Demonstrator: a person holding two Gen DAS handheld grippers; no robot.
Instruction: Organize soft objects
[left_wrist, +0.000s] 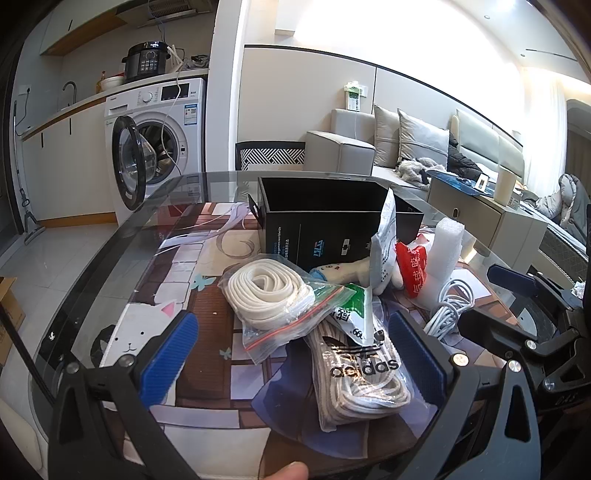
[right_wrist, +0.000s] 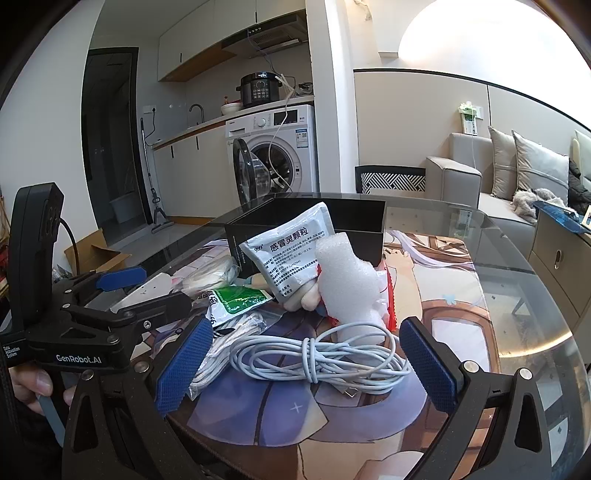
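So both grippers are hovering over a glass-topped table (left_wrist: 110, 258) with their blue pads spread wide and nothing between them being squeezed. The left gripper (left_wrist: 295, 354) points down at a pack of adidas socks (left_wrist: 358, 373), with a zip bag of white rope (left_wrist: 266, 295) just beyond it. The right gripper (right_wrist: 306, 358) sits over a coiled white cable (right_wrist: 317, 354), not touching it. Behind the cable there's a white foam piece (right_wrist: 347, 280) leaning against a silver medicine pouch (right_wrist: 288, 251), plus a green-and-white sachet (right_wrist: 236, 299) off to the left. An open black box (left_wrist: 321, 221) stands at the back of the pile.
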